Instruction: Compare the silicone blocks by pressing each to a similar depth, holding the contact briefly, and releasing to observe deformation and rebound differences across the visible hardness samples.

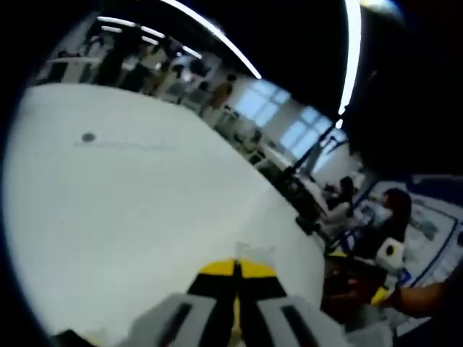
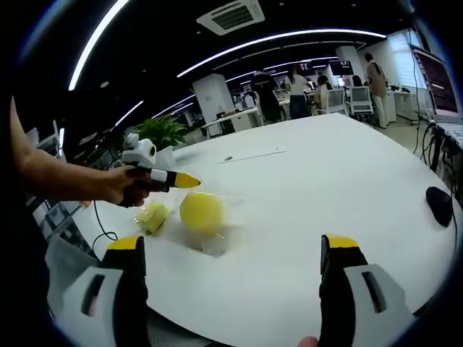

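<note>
At centre-left of the right gripper view we see the yellow block on the desk, just below the clenched left claw, nearer than our released right claw.

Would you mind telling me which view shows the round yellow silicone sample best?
The right gripper view: the round yellow sample sits unobstructed on the white table. The left gripper view looks across bare tabletop, so it adds nothing about it.
</note>
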The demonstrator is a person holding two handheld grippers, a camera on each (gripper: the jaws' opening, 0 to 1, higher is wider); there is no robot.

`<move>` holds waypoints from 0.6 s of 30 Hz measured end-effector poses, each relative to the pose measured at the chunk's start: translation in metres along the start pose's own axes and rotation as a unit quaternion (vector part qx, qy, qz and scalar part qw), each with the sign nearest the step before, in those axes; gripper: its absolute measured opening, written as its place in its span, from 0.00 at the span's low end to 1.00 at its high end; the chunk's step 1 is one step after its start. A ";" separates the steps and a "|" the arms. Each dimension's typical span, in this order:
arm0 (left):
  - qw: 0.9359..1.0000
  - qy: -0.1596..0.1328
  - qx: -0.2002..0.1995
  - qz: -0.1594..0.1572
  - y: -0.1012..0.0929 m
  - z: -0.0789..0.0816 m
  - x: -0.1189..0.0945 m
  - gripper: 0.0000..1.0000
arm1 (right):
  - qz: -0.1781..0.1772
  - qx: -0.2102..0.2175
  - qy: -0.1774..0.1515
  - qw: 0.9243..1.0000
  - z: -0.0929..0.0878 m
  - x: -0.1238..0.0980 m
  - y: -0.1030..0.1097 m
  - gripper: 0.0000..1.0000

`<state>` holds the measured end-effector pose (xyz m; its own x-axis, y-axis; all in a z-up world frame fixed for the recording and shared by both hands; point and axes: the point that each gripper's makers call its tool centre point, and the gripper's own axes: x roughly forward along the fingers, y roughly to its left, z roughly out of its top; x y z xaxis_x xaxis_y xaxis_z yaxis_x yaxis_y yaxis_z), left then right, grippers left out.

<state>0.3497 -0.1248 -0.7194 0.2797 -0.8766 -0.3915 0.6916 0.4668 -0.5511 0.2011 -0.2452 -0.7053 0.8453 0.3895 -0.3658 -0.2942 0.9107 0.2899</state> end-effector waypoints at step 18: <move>0.996 -0.013 0.084 -0.029 -0.049 0.017 -0.008 0.00 | 0.016 -0.048 -0.008 0.999 0.015 -0.001 0.007 0.96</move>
<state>0.3245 -0.1429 -0.6771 0.2509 -0.9055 -0.3423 0.8081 0.3906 -0.4409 0.2045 -0.2415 -0.6896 0.8416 0.4164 -0.3439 -0.3615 0.9074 0.2142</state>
